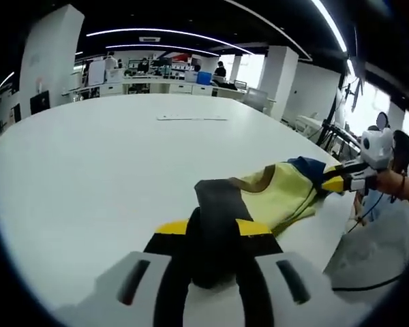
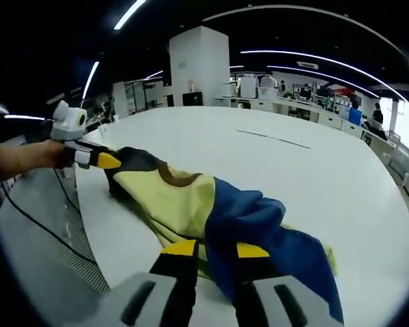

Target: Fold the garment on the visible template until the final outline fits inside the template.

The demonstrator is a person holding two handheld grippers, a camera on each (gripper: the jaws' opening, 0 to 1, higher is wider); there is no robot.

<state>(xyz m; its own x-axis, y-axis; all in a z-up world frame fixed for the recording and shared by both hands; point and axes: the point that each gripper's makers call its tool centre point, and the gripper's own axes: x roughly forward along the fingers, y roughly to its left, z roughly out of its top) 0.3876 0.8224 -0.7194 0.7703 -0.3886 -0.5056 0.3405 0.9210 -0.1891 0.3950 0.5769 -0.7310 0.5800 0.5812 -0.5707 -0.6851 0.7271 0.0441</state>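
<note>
Left tongs [image 1: 215, 228] pinching garment's [image 2: 191, 197] dark edge, right tongs [image 2: 215, 251] pinching blue fabric, yellow middle stretched over white table [image 1: 109, 170].

No legible txt, labels, brands, nos. or signs in either view. Faint marks on a white pillar [image 2: 198, 65] and other bkgd surfaces are too small/blurred to read.

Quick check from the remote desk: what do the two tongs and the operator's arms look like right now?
Both tongs look alike: the left tongs and right tongs have black jaws tipped yellow on pale grey bodies with dark slots. Seen from the side, each carries a white housing. A black cable hangs from the left one. The forearm behind the right one shows no sleeve.
</note>
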